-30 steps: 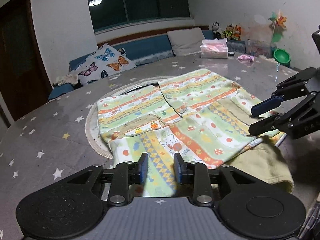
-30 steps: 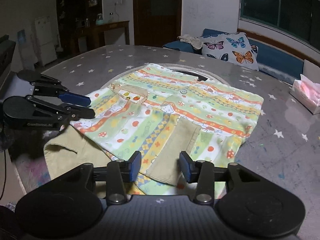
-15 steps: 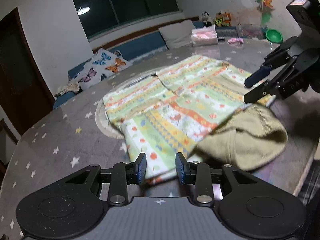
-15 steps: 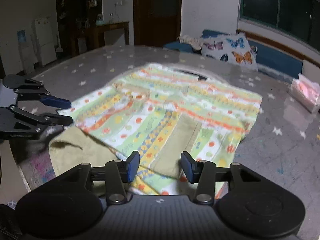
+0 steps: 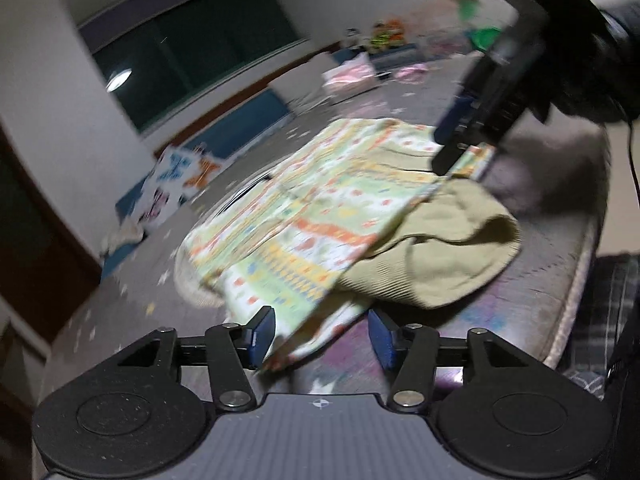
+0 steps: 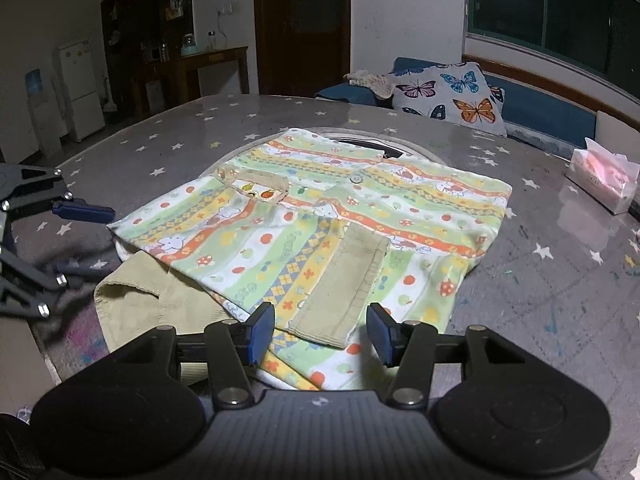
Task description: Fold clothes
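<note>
While the patterned child's shirt (image 6: 320, 232) is lying on the star-print table (image 6: 540, 292), the right gripper (image 6: 321, 334) and left gripper (image 5: 322, 334) are both hovering spread wide, gripping nothing.

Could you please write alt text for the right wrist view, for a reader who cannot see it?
The open right gripper hangs over the near hem of a patterned child's shirt spread on a star-print table, with a khaki garment beneath its left edge. The left gripper, open, sits at far left; a tissue pack lies right.
</note>
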`<act>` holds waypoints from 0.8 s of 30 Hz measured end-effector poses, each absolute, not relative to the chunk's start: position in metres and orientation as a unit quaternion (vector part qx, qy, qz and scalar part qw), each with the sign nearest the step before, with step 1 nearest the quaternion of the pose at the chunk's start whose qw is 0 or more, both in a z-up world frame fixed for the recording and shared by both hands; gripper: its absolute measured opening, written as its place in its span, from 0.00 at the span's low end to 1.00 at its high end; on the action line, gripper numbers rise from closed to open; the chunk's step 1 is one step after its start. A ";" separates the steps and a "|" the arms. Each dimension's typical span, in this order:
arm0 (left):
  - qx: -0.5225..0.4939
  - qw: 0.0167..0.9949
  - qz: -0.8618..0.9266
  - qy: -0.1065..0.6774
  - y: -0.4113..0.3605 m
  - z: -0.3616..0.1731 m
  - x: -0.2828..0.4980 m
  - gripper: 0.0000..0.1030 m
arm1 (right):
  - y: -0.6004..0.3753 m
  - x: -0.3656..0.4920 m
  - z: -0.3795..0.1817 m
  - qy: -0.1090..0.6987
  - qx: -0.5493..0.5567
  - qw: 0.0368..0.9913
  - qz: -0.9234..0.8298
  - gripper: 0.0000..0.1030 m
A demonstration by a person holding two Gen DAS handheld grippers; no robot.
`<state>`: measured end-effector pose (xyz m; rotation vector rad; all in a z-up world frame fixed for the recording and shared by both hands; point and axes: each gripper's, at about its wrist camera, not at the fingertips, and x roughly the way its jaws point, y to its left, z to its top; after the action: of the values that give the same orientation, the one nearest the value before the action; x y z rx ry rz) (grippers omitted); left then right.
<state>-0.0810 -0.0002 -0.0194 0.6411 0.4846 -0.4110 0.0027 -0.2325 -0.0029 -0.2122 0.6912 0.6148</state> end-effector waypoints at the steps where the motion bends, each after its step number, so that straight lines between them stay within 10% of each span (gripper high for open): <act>1: 0.318 0.897 -0.205 0.227 -0.005 -0.022 -0.081 0.55 | -0.233 0.002 -0.003 0.333 -0.103 0.889 0.296 0.54; 8: 0.308 0.896 -0.251 0.197 -0.023 -0.019 -0.072 0.53 | -0.243 -0.008 0.000 0.333 -0.118 0.888 0.296 0.58; 15: 0.241 0.909 -0.263 0.215 -0.021 -0.003 -0.044 0.12 | -0.242 -0.026 0.008 0.313 -0.160 0.879 0.323 0.64; 24: 0.145 0.924 -0.254 0.246 -0.012 0.021 -0.002 0.10 | -0.210 -0.026 0.002 0.271 -0.197 0.873 0.355 0.62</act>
<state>-0.0021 -0.0121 0.0206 0.2976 0.5045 -0.5218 -0.0261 -0.2101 0.0021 -0.4118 0.5671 0.7423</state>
